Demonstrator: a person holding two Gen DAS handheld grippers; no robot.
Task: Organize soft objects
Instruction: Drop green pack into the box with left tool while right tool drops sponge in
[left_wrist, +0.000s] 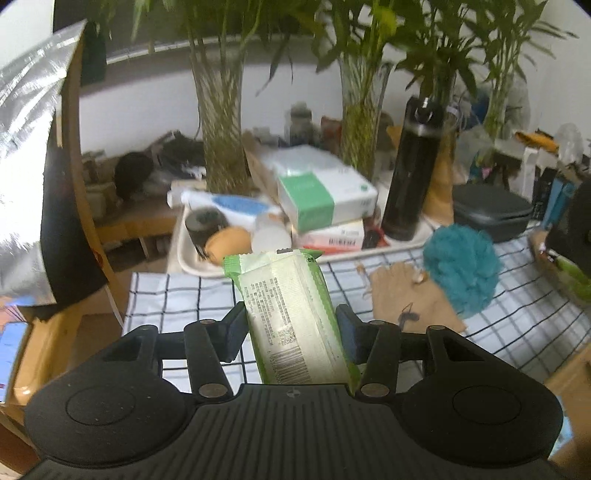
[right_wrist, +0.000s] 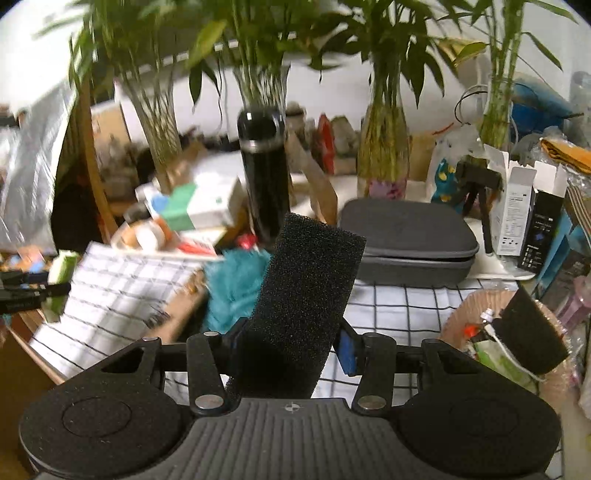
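My left gripper (left_wrist: 291, 328) is shut on a green and white tissue pack (left_wrist: 291, 310) and holds it above the checked cloth (left_wrist: 177, 295). My right gripper (right_wrist: 293, 345) is shut on a black foam sponge (right_wrist: 306, 295) that stands up between the fingers. A teal fluffy ball (left_wrist: 461, 269) lies on the cloth at the right; it also shows in the right wrist view (right_wrist: 236, 284). A brown basket (right_wrist: 476, 306) at the right holds a black foam piece (right_wrist: 532, 332) and a green pack. The left gripper with its pack shows at the far left of the right wrist view (right_wrist: 55, 284).
A black flask (left_wrist: 413, 170) stands behind the cloth, also in the right wrist view (right_wrist: 264, 170). A white tray (left_wrist: 184, 254) holds boxes and tape rolls. A grey zip case (right_wrist: 410, 236) lies at the back right. Vases of bamboo (left_wrist: 221, 122) line the wall. A brown paper bag (left_wrist: 410, 299) lies on the cloth.
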